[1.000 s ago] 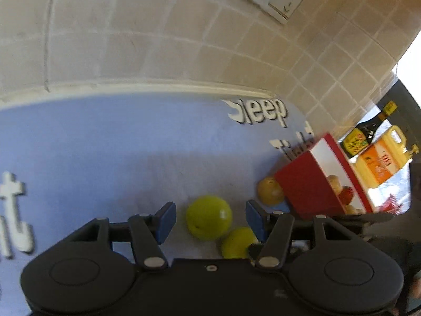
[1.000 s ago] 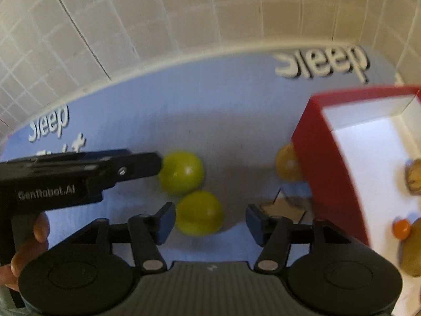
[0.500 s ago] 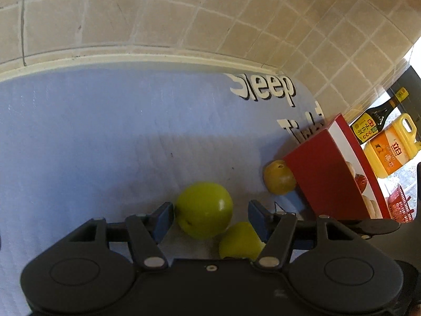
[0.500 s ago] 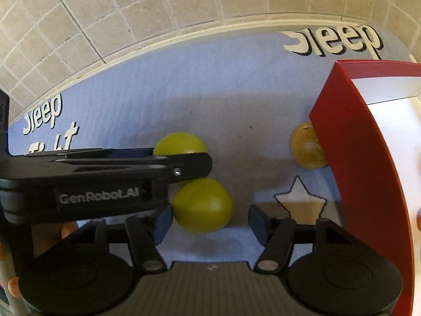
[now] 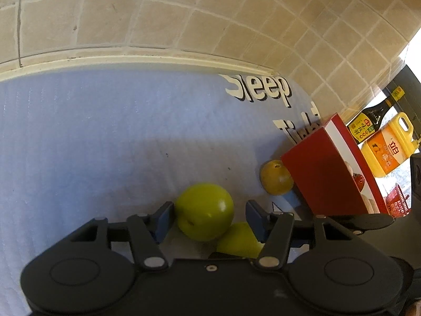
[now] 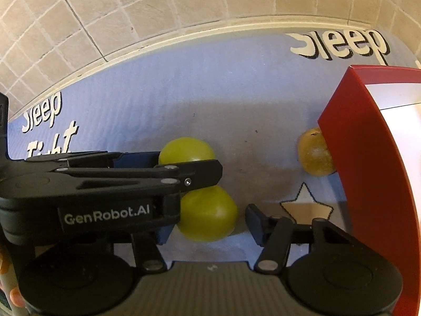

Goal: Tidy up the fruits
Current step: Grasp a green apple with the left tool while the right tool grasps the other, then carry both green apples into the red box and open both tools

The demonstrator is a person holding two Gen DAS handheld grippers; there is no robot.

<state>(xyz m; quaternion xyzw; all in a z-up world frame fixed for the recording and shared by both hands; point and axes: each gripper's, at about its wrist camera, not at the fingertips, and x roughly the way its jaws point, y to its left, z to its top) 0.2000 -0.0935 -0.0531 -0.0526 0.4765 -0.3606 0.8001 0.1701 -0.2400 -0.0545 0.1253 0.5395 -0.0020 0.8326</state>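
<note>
Counter [image 5: 79, 144], covered by a pale blue mat printed with white "Sleep Tight" lettering, fills the ground ahead of both tools and meets a tan tiled wall [image 5: 158, 21] beyond. Right of both tools stands a red box [image 6: 368, 158] with a white interior. A brownish-yellow fruit [image 5: 276, 177] lies touching the box's near red wall, ahead and right of each tool.

The left tool [image 5: 209, 216] has just been closing; a green fruit [image 5: 204, 210] sits between its blue pads, the left pad at its skin, the right pad showing a gap, so it is released. The right tool [image 6: 208, 221] has also just been closing around a second green fruit [image 6: 208, 213]; its right pad stands clear, its left pad is hidden behind the left tool's finger.
</note>
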